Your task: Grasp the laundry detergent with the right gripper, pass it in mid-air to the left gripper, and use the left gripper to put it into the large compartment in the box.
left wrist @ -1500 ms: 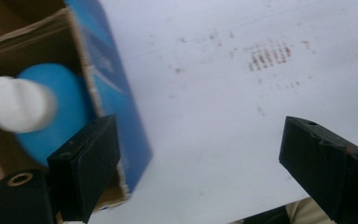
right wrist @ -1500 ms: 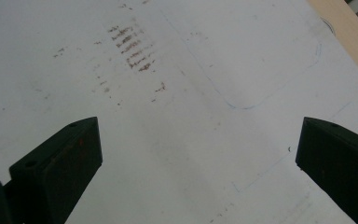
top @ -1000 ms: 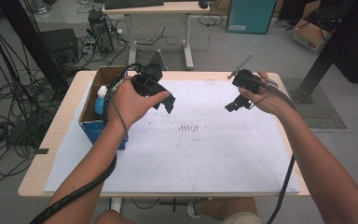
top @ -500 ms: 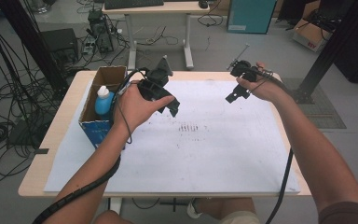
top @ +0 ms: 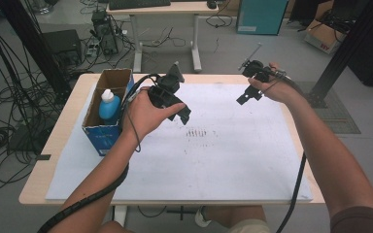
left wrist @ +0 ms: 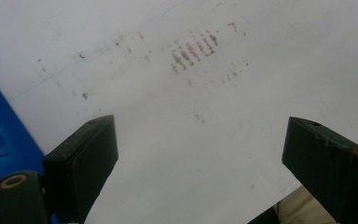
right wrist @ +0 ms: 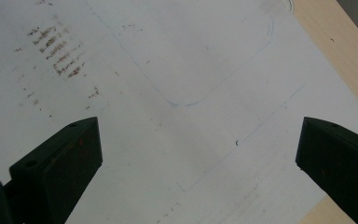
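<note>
Both hand-held grippers, left [top: 182, 112] and right [top: 245, 95], hang released and empty above the white sheet [top: 233, 155] on the tabletop [top: 53, 145].

Both forearms reach in over the surface [top: 272, 165]. The left hand [top: 143, 114] holds the left gripper [top: 182, 112] raised above the surface's left half, jaws spread wide and empty. The right hand [top: 272, 87] lifts the right gripper [top: 245, 97] near the surface's far right edge, jaws equally wide apart.

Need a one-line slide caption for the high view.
Person holds two open grippers, left gripper and right gripper, above a white sheet; blue bottle stands in cardboard box at left.
</note>
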Motion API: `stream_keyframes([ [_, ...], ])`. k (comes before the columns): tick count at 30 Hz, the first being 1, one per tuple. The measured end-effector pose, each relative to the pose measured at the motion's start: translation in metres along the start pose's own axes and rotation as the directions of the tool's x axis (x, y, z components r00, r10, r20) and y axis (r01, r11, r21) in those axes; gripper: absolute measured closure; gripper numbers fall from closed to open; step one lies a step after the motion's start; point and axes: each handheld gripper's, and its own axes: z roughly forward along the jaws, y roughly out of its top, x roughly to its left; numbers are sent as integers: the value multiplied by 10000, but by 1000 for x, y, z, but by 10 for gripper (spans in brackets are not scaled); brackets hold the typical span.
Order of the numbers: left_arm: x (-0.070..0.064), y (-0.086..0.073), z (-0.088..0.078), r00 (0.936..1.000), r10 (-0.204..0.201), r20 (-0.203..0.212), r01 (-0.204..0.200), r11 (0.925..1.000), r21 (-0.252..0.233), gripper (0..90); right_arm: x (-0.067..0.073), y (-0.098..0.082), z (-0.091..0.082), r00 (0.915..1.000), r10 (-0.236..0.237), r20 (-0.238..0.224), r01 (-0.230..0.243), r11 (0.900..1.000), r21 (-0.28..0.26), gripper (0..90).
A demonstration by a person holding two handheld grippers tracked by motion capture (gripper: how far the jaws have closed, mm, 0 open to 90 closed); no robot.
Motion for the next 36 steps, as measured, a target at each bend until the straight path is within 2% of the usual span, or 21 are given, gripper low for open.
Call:
stream_keyframes([
  [36, -2, -3, -2, 10000, 11, 6, -11, 9999, -143, 108, 6, -4, -8, 9997, -166, 162, 163, 9997, 159, 3],
])
